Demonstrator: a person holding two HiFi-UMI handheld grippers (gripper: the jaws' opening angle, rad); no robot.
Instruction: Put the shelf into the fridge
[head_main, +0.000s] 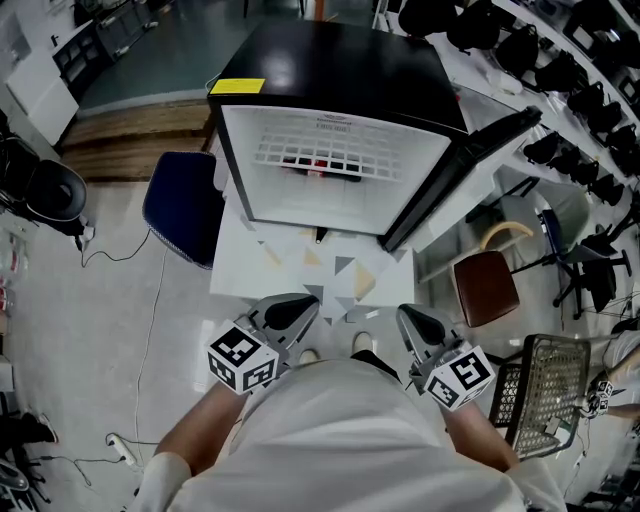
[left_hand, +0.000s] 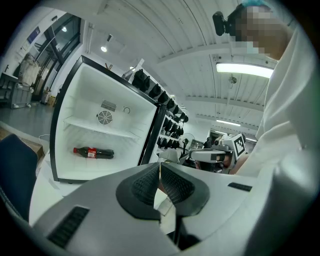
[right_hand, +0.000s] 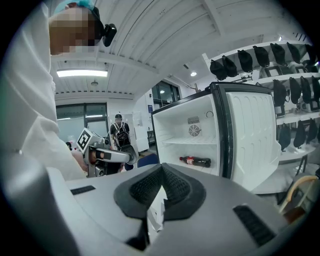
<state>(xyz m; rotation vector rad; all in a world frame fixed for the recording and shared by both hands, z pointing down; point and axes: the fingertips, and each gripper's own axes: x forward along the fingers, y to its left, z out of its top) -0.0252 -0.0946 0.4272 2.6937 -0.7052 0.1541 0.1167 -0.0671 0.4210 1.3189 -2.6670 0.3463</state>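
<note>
Since the white wire shelf (head_main: 330, 155) sits inside the open black fridge (head_main: 330, 70), well ahead of the fingers (left_hand: 142, 186), the task looks done; left gripper (left_hand: 159, 168) and right gripper (right_hand: 161, 168) closed, empty

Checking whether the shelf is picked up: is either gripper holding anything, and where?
Nothing is held. The left gripper and the right gripper both have their jaws closed together on nothing.

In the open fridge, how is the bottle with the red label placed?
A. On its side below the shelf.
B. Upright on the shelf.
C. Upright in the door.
A: the bottle lies on its side on the floor of the fridge, under the shelf.
</note>
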